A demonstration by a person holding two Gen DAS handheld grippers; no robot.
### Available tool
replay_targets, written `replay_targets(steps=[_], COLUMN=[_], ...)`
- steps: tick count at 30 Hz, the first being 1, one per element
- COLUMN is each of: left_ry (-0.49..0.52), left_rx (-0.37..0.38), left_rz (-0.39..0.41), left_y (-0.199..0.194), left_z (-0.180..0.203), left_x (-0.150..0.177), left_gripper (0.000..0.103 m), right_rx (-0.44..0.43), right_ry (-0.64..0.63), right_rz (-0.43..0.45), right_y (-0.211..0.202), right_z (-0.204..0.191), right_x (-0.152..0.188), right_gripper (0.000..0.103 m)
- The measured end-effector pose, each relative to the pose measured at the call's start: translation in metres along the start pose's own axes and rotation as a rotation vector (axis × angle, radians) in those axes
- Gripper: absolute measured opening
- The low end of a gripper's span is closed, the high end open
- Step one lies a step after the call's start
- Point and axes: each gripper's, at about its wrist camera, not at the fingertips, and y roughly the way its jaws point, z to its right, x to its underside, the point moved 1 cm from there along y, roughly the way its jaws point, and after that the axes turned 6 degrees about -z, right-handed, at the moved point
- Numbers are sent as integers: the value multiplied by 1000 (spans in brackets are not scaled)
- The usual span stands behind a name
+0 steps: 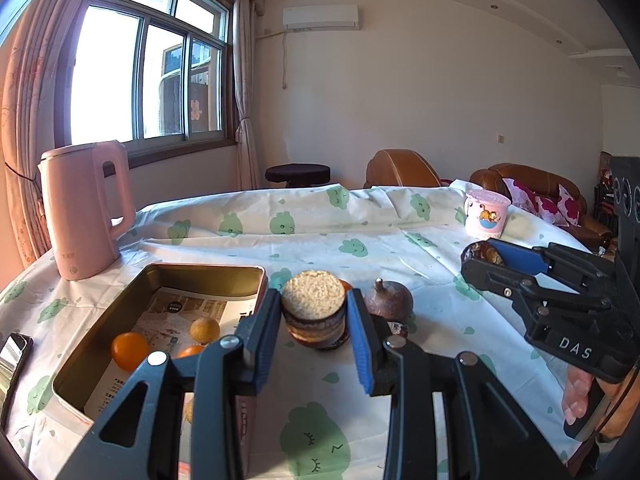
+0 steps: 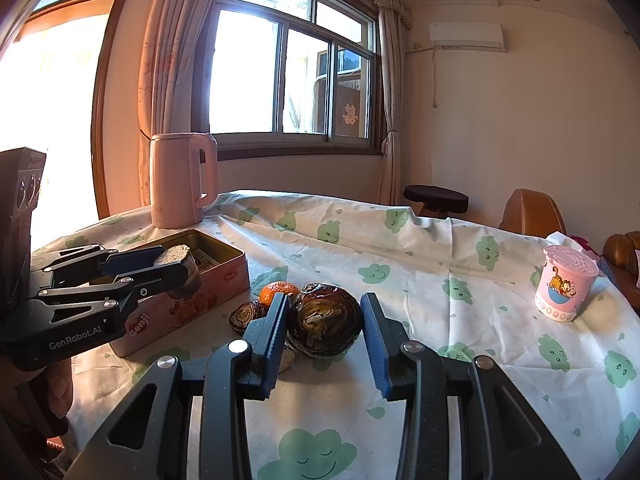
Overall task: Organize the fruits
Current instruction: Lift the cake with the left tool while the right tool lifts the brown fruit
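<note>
- Tin [image 1: 100,340] at nine o'clock already holds two oranges [image 1: 129,351] and a tan fruit [image 1: 204,329]
- Left gripper [image 1: 314,316] clamps a sliced-top fruit [image 1: 314,300], lifted beside the tin
- Loose brown fruit [image 1: 388,300] and tangerine [image 2: 279,293] wait on the cloth at twelve o'clock
- Right gripper [image 2: 325,334] grips a dark shrivelled fruit [image 2: 325,322], not yet binned

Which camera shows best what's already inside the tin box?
The left wrist view: it looks down into the open tin box, showing fruits on printed paper, including an orange. The right wrist view shows mostly its pink side, the left hand-held gripper blocking the inside.
</note>
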Motion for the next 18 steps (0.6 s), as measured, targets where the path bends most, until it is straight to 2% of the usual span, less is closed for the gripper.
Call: replay_targets(steps=[18], left_ry=[-2], left_rx=[-27], left_rz=[56], left_y=[-10], left_z=[0], left_x=[0], left_gripper=[35], right_rx=[0], right_ry=[17], right_rz=[47], right_y=[-8], right_z=[3], right_x=[0], right_gripper=[39])
